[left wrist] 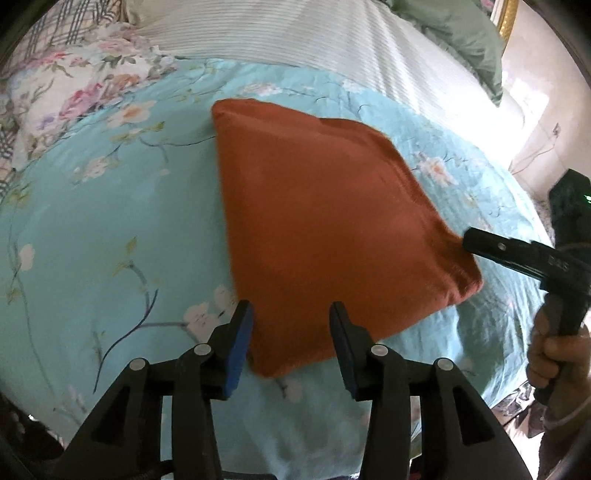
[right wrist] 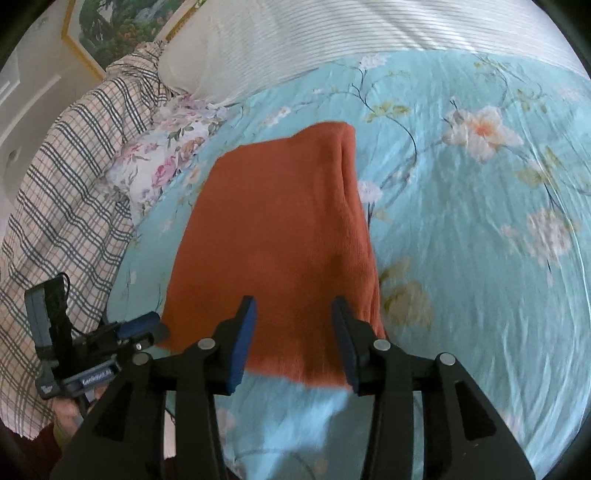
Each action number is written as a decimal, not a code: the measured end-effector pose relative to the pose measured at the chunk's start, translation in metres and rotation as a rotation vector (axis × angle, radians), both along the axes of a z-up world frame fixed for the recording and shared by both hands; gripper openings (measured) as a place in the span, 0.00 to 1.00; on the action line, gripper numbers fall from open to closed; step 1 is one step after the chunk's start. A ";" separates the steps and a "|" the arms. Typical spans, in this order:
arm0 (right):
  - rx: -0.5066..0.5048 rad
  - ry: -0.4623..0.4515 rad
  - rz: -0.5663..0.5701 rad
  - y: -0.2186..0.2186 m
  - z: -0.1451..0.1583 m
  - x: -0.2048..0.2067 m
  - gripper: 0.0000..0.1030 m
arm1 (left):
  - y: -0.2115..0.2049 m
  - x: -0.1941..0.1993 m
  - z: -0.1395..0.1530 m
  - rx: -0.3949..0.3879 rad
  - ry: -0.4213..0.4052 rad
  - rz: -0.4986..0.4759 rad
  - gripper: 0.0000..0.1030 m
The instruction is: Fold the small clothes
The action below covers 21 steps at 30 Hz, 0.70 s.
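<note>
Rust-orange knit garment [left wrist: 325, 229] lies flat on the turquoise floral bedspread [left wrist: 110, 240], already doubled into a thick, roughly square packet; layered edges show along its right side in the right wrist view. Left gripper [left wrist: 291, 332] hangs just over the near corner, jaws spread, nothing between them. Right gripper [right wrist: 293, 332] sits over the near edge of the garment [right wrist: 273, 240], jaws likewise spread and empty; from the left wrist view its tip is at the packet's right-hand corner, contact uncertain. Judgement: fold looks largely done, step in hand is either a last fold or a tidy-up of the packet. Next move would call for both tongs to close on the near edge or corners, catching all layers together, then carry them over evenly so the stack does not splay. Count: 1 orange garment, 2 grippers, 1 floral pillow [left wrist: 74, 85], 1 plaid cloth [right wrist: 62, 177], 1 white ribbed cover [left wrist: 295, 33], 1 green pillow [left wrist: 461, 26].
</note>
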State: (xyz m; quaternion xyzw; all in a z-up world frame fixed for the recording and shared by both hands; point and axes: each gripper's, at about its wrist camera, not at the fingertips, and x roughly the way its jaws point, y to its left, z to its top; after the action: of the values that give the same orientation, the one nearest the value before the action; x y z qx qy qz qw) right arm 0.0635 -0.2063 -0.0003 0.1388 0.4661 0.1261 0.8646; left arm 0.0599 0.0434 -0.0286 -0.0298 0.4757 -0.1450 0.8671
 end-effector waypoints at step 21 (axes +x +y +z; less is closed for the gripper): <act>-0.100 0.041 -0.026 0.011 -0.013 -0.076 0.75 | 0.014 -0.058 -0.017 0.124 0.022 0.070 0.78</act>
State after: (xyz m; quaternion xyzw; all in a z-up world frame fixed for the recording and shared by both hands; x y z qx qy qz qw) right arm -0.0125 -0.1948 -0.0130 0.1039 0.4875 0.0882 0.8624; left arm 0.0022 0.0570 -0.0459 0.0057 0.4920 -0.0843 0.8665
